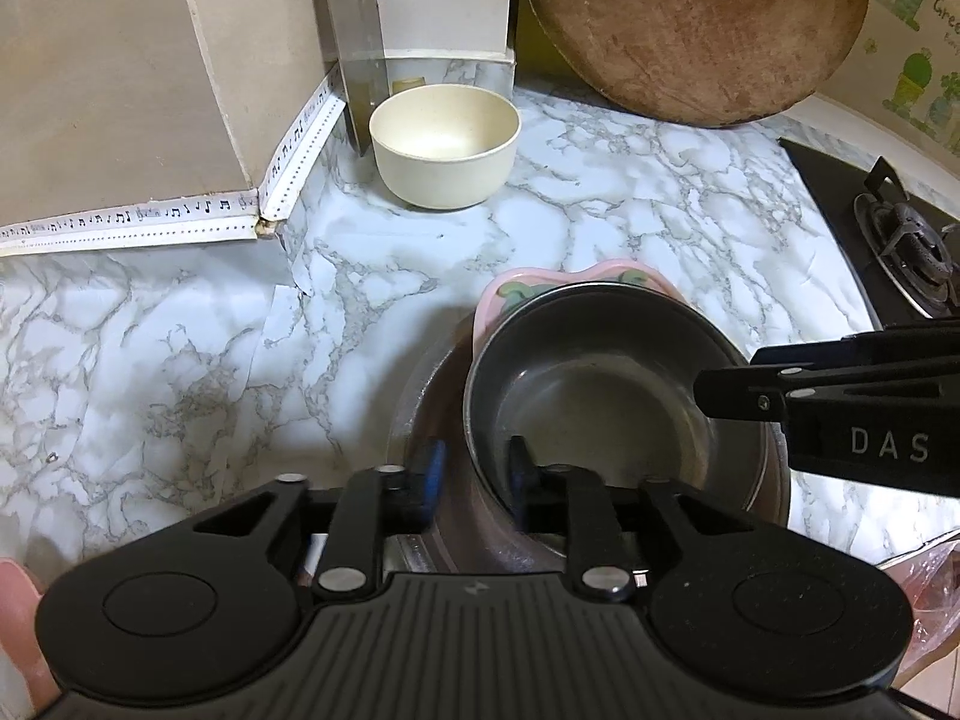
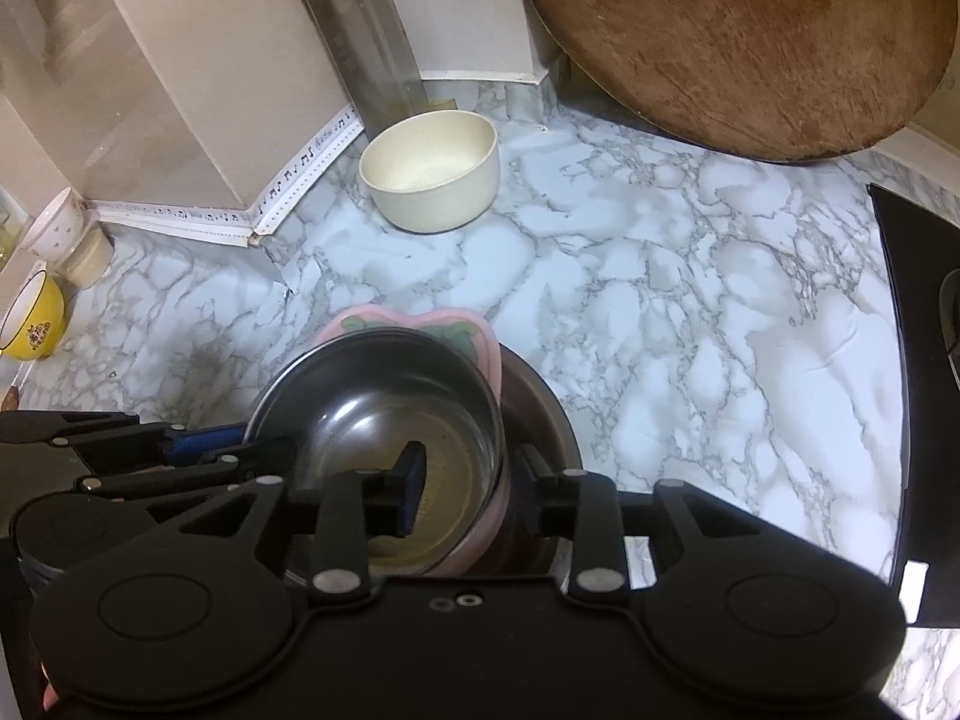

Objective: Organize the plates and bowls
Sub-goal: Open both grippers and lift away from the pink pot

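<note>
A small steel bowl [image 1: 600, 384] sits in a pink plate [image 1: 528, 285], which sits in a larger steel bowl [image 1: 420, 414] on the marble counter. My left gripper [image 1: 474, 474] straddles the small bowl's near-left rim, one finger outside and one inside, seemingly shut on it. My right gripper [image 2: 474, 480] straddles the rim of the small bowl [image 2: 384, 396] and the pink plate [image 2: 474, 330] on the right side. It also shows in the left wrist view [image 1: 720, 396]. A cream bowl [image 1: 444, 144] stands apart at the back; it also shows in the right wrist view [image 2: 432, 171].
A round wooden board [image 1: 696, 24] leans on the back wall. A cleaver blade [image 1: 354, 48] stands by the cream bowl. A gas stove [image 1: 888, 228] lies at the right. A yellow bowl [image 2: 36, 318] and small cups [image 2: 60, 228] stand at the far left.
</note>
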`<control>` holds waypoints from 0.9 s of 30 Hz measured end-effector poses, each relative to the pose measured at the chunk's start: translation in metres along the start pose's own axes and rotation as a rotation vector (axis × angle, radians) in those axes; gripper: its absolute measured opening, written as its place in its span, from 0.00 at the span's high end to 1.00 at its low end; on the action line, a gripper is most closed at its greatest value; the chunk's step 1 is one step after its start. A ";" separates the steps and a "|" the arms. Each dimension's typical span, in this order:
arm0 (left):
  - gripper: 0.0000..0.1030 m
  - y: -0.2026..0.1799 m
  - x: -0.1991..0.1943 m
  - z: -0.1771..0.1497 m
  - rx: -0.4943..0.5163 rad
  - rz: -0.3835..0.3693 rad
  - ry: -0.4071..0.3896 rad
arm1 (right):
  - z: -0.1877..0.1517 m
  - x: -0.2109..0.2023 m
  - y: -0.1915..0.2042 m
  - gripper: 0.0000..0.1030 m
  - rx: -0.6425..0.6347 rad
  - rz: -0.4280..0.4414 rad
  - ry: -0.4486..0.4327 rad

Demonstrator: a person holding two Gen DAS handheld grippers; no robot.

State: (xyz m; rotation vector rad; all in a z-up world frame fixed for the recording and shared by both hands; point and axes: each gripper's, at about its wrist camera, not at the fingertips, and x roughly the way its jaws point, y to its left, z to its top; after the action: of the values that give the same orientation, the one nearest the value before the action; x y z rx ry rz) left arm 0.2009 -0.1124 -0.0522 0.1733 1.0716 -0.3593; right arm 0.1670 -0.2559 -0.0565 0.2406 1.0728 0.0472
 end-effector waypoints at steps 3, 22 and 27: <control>0.35 0.004 -0.008 -0.002 -0.005 -0.006 -0.036 | 0.001 -0.004 0.001 0.61 -0.008 0.010 -0.012; 0.26 0.034 -0.062 0.034 -0.053 -0.027 -0.239 | 0.030 -0.041 0.013 0.08 -0.096 0.059 -0.172; 0.26 0.035 -0.063 0.054 -0.060 -0.007 -0.279 | 0.051 -0.048 0.015 0.00 -0.139 0.044 -0.229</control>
State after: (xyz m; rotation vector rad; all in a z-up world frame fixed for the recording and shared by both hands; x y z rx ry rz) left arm 0.2309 -0.0840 0.0274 0.0630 0.8068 -0.3460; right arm 0.1904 -0.2574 0.0113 0.1401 0.8328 0.1297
